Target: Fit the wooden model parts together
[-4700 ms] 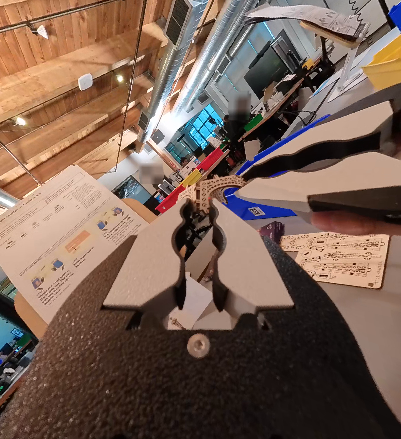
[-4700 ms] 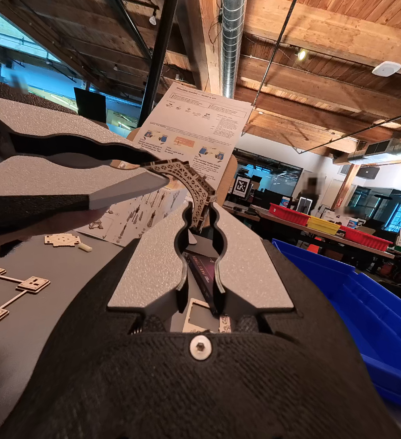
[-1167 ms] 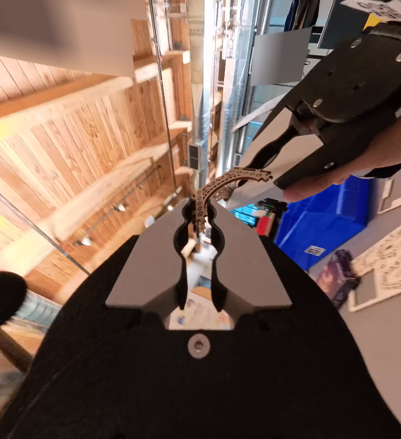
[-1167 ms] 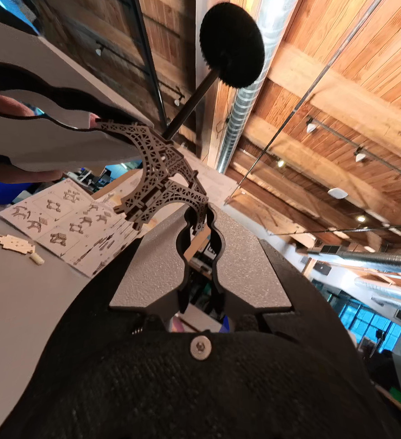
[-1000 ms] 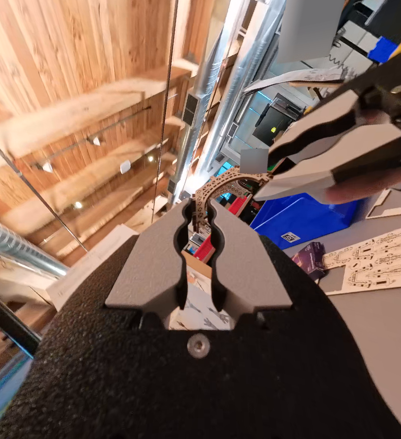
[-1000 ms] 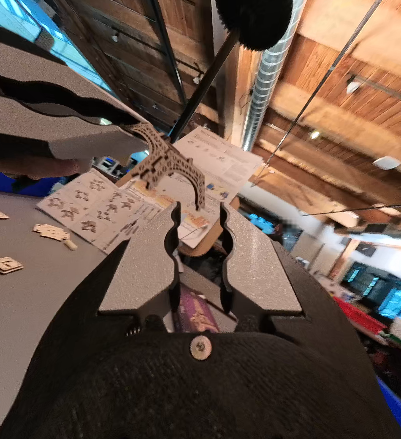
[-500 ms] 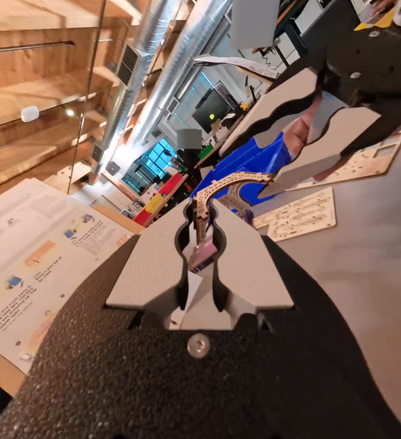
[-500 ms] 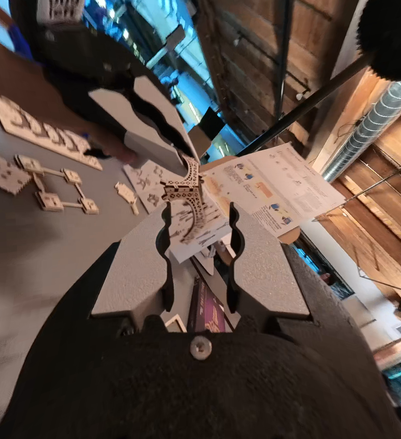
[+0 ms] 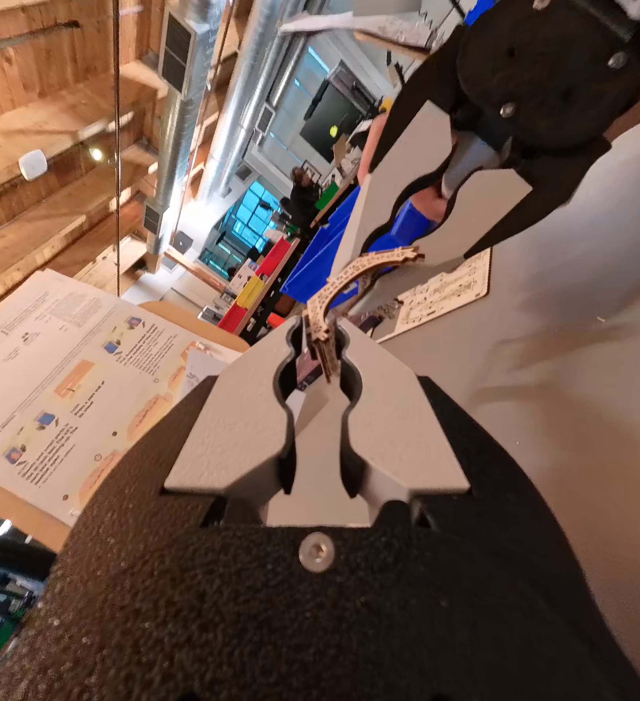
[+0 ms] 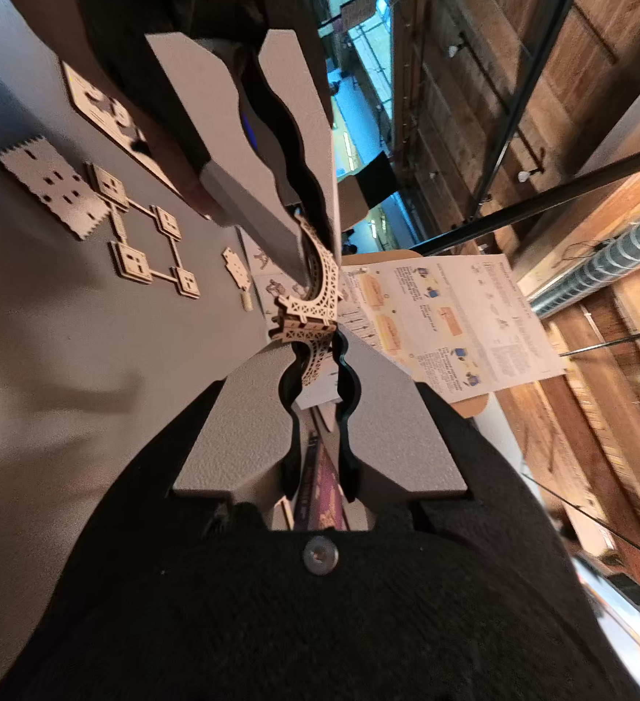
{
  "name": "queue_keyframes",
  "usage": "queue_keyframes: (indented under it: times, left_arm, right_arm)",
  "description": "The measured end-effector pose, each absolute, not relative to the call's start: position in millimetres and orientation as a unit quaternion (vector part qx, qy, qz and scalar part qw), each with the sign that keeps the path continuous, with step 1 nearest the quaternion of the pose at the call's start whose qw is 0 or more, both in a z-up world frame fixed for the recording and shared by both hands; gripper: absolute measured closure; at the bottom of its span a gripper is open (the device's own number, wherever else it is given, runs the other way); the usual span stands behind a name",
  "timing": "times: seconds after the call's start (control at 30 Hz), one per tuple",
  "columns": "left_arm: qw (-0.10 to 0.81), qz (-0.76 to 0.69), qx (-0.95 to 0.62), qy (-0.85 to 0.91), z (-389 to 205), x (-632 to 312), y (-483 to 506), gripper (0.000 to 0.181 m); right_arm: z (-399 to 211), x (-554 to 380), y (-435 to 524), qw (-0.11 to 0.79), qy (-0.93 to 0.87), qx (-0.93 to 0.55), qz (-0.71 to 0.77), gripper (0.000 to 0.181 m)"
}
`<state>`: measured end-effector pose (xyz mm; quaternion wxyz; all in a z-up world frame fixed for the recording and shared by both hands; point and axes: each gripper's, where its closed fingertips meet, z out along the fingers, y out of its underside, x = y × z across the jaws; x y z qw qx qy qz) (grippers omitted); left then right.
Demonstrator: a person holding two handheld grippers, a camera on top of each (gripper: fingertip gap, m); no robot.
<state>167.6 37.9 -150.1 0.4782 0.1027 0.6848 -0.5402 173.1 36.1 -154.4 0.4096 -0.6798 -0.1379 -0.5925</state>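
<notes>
Wooden model (image 9: 352, 280): pale laser-cut lattice, curved arch legs meeting at a small platform, held in the air above the grey table (image 9: 576, 379), between the two grippers.

Left gripper (image 9: 316, 333): fingers closed on one arch leg, the leg end pinched at the tips. In the right wrist view the same assembly (image 10: 312, 303) shows two arched pieces joined at a flat tier.

Right gripper (image 10: 316, 341): tips narrowed around the lower leg, which sits in the gap; a firm pinch cannot be told from the blur.

Loose flat parts (image 10: 147, 246) lie on the table, well apart from the model. Instruction sheet (image 10: 443, 322) stands behind.

Against half a second ago: the right gripper's fingers, then spread wide with the model ahead of them, now sit close around the leg. Left grip unchanged.
</notes>
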Motion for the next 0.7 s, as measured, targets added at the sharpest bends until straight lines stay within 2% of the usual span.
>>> queue_keyframes:
  times: [0.17, 0.27, 0.37, 0.53, 0.63, 0.7]
  left_arm:
    - [0.461, -0.527, 0.073, 0.710, -161, 163, 49, 0.145]
    - [0.421, -0.522, 0.049, 0.740, -170, 154, 61, 0.134]
    - [0.376, -0.523, -0.012, 0.764, -168, 159, 87, 0.134]
    - [0.309, -0.410, -0.266, 0.816, -179, 232, 177, 0.130]
    - [0.330, -0.327, -0.367, 0.806, -178, 260, 241, 0.131]
    - [0.335, -0.330, -0.406, 0.784, -170, 264, 266, 0.133]
  right_arm:
    - [-156, 175, 36, 0.358, -0.143, -0.669, -0.635, 0.172]
    - [-166, 180, 33, 0.306, -0.152, -0.673, -0.656, 0.172]
    - [-187, 185, 35, 0.269, -0.171, -0.690, -0.649, 0.172]
    - [-206, 183, 41, 0.254, -0.190, -0.707, -0.632, 0.172]
    - [-212, 183, 40, 0.243, -0.200, -0.709, -0.632, 0.166]
    - [-217, 180, 40, 0.243, -0.209, -0.714, -0.623, 0.164]
